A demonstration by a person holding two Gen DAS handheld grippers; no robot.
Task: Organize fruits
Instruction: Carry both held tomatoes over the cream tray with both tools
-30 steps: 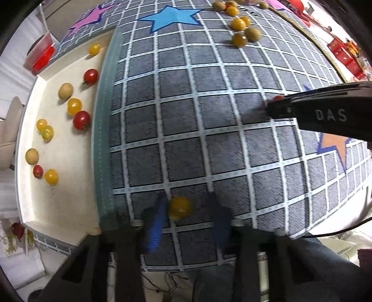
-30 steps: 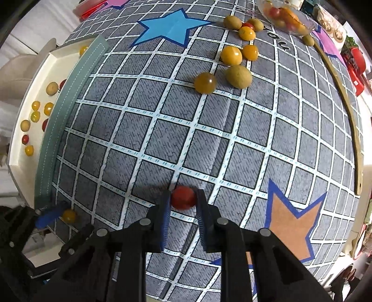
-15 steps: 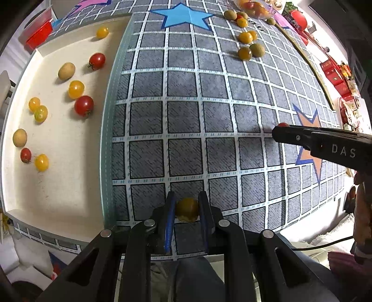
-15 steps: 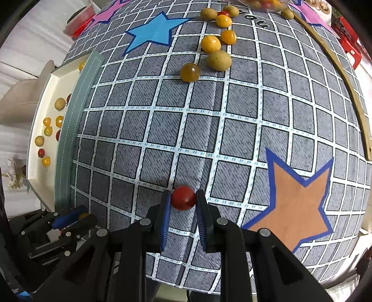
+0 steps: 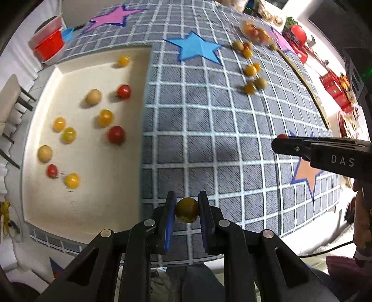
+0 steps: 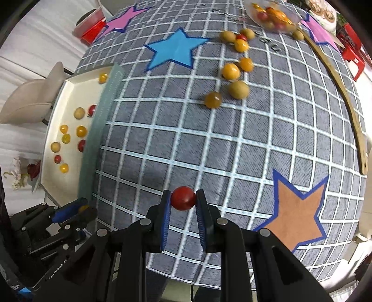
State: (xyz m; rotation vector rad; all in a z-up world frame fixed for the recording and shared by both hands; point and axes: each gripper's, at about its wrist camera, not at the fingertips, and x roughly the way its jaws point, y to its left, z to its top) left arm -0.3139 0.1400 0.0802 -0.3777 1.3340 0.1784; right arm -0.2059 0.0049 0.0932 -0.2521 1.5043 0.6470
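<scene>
My left gripper [image 5: 186, 210] is shut on a yellow-brown tomato [image 5: 187, 209] and holds it above the near edge of the grid cloth. My right gripper [image 6: 183, 199] is shut on a red tomato [image 6: 183, 198], lifted over the cloth; it also shows in the left wrist view [image 5: 282, 142]. A cream tray [image 5: 93, 204] at the left holds several red, yellow and tan fruits. More loose fruits [image 6: 232, 72] lie on the far cloth. A clear bowl [image 6: 274, 16] with fruits stands at the back.
A red lidded box [image 5: 48, 44] stands at the far left. A curved wooden strip [image 6: 344, 93] lies along the right side. The grid cloth [image 6: 186, 139] has blue, pink and orange stars. Red items sit at the far right.
Both grippers have lifted and pulled back with their tomatoes. The left gripper closed on its tomato a second ago and has since raised it off the cloth.
</scene>
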